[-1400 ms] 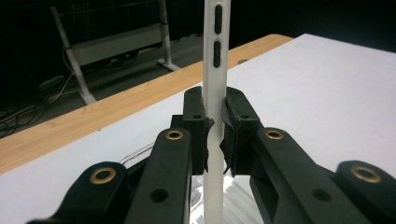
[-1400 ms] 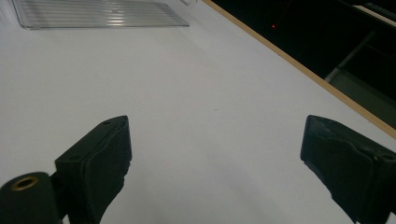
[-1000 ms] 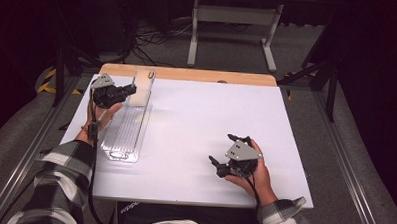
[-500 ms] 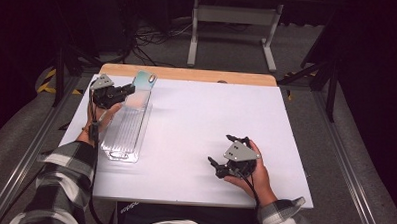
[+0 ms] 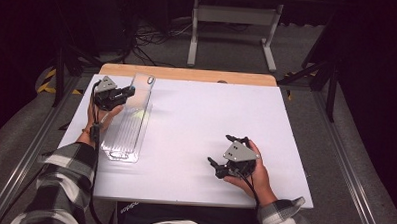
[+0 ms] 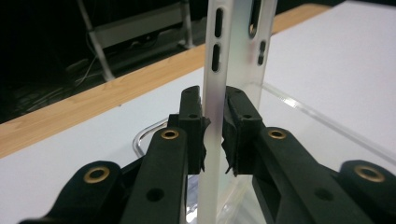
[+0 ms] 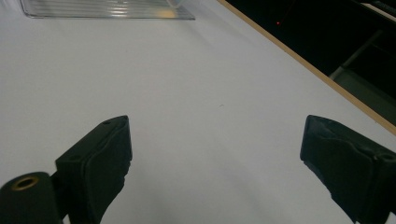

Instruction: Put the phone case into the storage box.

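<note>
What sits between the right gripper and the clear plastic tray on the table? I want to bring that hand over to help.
Nothing visible does. The right gripper, jaws wide open, hovers over bare white table, and that stretch runs unbroken to the clear plastic tray. The left gripper is clamped on the tray's upright lid at the far end.

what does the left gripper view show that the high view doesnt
Left gripper view: the left gripper has its jaws pinching the thin upright end wall of the clear plastic tray, with slots cut in that wall.

High view: the right gripper resting apart on the white table, and the tray's full length.

Both: the tray held at its far end, and the table's wooden edge.
</note>
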### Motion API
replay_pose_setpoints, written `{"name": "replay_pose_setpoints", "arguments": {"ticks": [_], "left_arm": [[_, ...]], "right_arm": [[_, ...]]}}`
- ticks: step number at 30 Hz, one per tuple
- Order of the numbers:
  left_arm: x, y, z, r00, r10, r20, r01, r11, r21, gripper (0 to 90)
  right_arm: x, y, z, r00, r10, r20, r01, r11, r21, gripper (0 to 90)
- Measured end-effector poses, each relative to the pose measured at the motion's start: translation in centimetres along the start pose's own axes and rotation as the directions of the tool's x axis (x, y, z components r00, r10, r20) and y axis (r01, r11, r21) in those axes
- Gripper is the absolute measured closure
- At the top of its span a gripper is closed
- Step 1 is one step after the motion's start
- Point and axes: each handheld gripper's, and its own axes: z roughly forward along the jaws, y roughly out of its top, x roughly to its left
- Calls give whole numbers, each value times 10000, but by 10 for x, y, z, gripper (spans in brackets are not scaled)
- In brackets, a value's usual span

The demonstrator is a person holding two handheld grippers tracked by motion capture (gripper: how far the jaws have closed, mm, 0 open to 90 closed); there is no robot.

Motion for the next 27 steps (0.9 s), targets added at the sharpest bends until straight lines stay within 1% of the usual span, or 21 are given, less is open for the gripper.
{"name": "replay_pose_setpoints", "arguments": {"ticks": [1,3,5,8,10,11,14,15,16,17,18,19,23,27], "left_arm": [[-1,0,0,10000,-42,17,42,10000,-18,780],[-2,1,0,10000,26,-81,-26,10000,5,763],[-2,1,0,9997,89,-209,-87,9999,104,723],[0,1,-2,9993,-49,-361,46,10000,-61,679],[1,1,-3,9992,-34,-394,29,9999,-144,652],[1,1,-4,9990,-130,-418,122,9997,-198,652],[2,1,-6,9989,-154,-449,145,9997,-191,640],[3,1,-7,9986,-189,-489,177,9995,-259,640],[3,1,-7,9982,-194,-566,180,9995,-252,625],[4,1,-8,9985,-168,-523,154,9995,-268,622],[4,1,-8,9985,-168,-523,154,9995,-268,645],[3,1,-8,9984,-146,-546,135,9997,-208,645],[4,1,-10,9979,-87,-641,70,9996,-266,634],[5,2,-13,9978,-139,-642,117,9993,-345,628]], "right_arm": [[0,0,0,10000,0,7,0,10000,-12,97],[0,0,0,10000,-13,-4,13,10000,-27,98],[0,0,0,10000,-25,-28,25,10000,0,98],[1,0,0,10000,-63,-21,63,10000,-7,98],[1,0,0,10000,-74,-14,74,10000,-9,98],[0,1,0,10000,-77,-7,77,10000,-18,98],[0,0,0,10000,-57,2,57,10000,1,98],[0,1,0,10000,-84,2,84,10000,-19,98],[0,1,0,9999,-100,21,100,9999,-34,98],[0,1,0,9999,-105,37,105,9999,-56,98],[0,1,0,9999,-108,48,109,9999,-46,98],[0,1,0,9999,-108,48,109,9999,-46,98],[0,1,-1,9999,-95,84,95,9999,-56,99],[-1,1,-1,9999,-113,100,114,9999,-94,99]]}}
